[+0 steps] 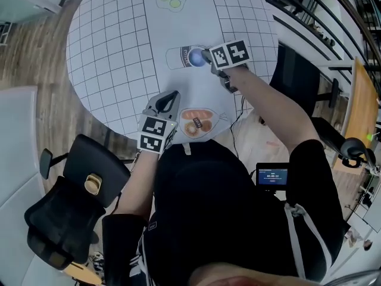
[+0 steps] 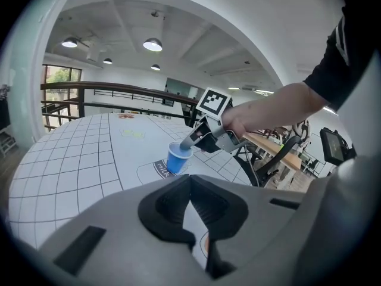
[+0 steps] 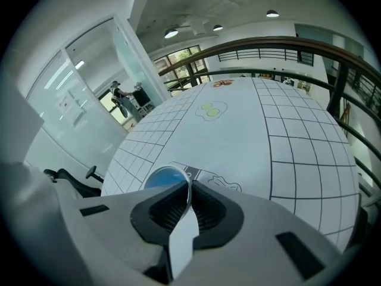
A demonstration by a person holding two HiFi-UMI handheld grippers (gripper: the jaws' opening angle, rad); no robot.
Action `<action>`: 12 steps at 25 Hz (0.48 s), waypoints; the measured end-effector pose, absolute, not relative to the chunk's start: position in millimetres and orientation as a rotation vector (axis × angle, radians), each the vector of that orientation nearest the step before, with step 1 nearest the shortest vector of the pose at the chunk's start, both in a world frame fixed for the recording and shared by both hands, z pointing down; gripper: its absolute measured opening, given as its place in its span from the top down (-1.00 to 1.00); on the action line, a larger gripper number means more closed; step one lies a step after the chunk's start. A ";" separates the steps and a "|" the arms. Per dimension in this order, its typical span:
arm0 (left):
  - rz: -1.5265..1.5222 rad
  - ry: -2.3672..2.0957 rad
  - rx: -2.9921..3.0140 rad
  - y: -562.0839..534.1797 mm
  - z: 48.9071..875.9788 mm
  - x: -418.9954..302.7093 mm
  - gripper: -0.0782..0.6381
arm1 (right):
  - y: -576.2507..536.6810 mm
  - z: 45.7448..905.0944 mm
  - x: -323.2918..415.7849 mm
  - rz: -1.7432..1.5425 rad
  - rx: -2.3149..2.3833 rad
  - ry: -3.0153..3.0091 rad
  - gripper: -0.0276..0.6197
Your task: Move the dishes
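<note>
You are in an open-plan office: swivel chair (image 1: 77, 201) beside your round tabletop (image 1: 107, 52), glass partition (image 3: 89, 82), railing (image 3: 286, 43) at the floor's edge, ceiling lamps (image 2: 152, 44), desks (image 2: 280, 151) beyond.

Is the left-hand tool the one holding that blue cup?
No, the right gripper pinches the blue cup by its rim, while the left gripper has nothing between its jaws.

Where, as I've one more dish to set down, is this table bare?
The wide gridded left half of the table is bare, from the yellow-green item at the far edge down to the left gripper. The gridded strip right of the right gripper is bare too. Crowded: the middle lane, with the blue cup and the near plate.
</note>
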State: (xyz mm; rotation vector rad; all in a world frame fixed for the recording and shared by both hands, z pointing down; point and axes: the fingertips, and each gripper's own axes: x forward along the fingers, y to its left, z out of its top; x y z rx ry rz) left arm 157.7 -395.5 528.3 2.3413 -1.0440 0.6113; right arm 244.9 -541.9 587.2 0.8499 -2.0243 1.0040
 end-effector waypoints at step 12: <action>0.608 -1.106 2.274 -388.3 540.1 145.0 0.76 | -555.5 603.3 238.2 0.988 0.829 -2.017 0.81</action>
